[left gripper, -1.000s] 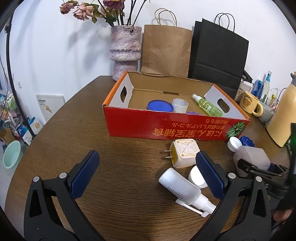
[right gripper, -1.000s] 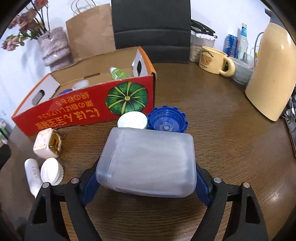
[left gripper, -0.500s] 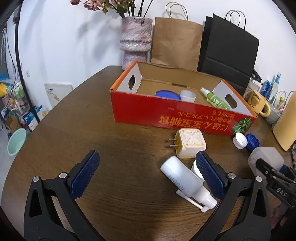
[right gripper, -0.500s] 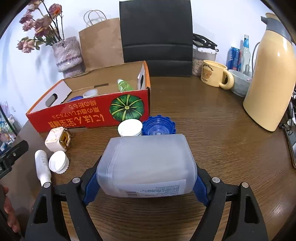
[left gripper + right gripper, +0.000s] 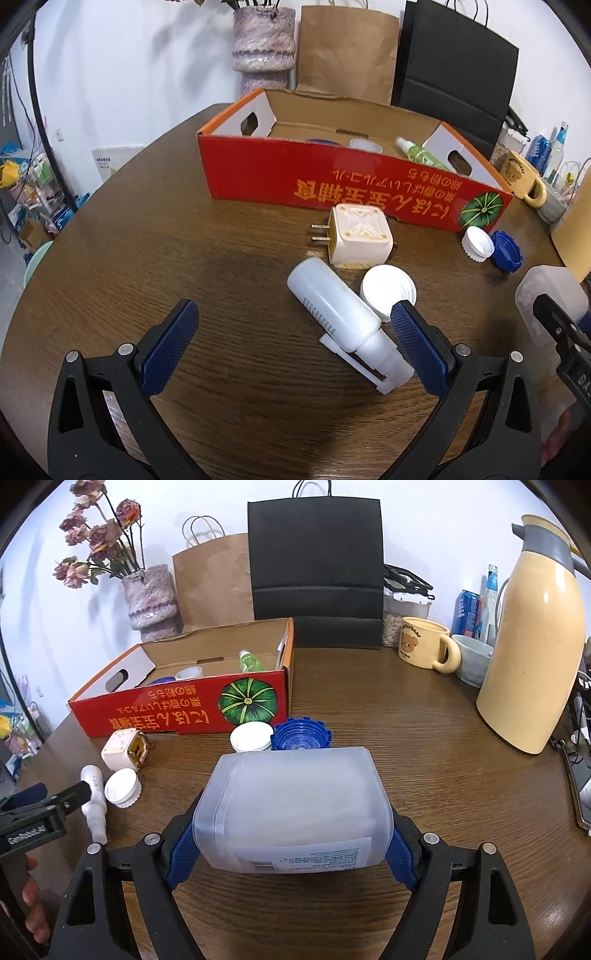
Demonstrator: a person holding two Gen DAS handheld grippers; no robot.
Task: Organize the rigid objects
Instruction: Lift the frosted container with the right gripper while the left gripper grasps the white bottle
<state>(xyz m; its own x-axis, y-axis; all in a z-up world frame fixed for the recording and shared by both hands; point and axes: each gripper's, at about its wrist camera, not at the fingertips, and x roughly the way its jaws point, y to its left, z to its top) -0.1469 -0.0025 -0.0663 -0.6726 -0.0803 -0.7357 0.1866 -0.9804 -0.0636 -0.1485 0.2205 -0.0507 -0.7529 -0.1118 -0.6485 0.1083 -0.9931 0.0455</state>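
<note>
From the left wrist, we are hovering the left gripper [image 5: 291, 343] wide open above the white spray bottle [image 5: 341, 315], now closer. From the right wrist, our right gripper [image 5: 291, 843] is clamping the translucent jug [image 5: 295, 805], raised higher, short of the red box [image 5: 177, 712].

The big clear jug [image 5: 291, 808], squeezed in the right gripper [image 5: 291, 834], is now lifted higher off the table [image 5: 424, 760] than before. The left gripper [image 5: 291, 339] is pulled back from the red box [image 5: 332, 181].
</note>
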